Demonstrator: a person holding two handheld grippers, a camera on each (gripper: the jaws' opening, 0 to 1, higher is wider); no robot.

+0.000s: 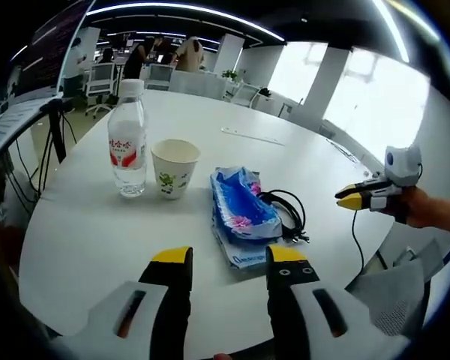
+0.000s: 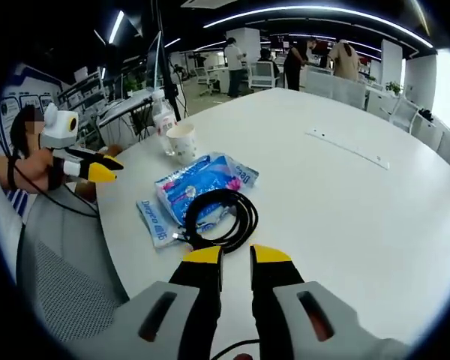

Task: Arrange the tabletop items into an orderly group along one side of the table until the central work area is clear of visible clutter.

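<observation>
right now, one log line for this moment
left gripper open, empty | right gripper open, near cable | bottle, cup, packet grouped

The right gripper (image 2: pixel 235 256) was seen low in the right gripper view, its yellow-tipped jaws slightly parted and empty above the white table (image 2: pixel 345 202). Just beyond the tips a coiled black cable (image 2: pixel 219 217) was lying partly on a blue tissue pack (image 2: pixel 199 187). Farther off, a paper cup (image 2: pixel 183 142) stood beside a water bottle (image 2: pixel 163 120). The left gripper (image 2: pixel 97 169) was held at the table's edge.
</observation>
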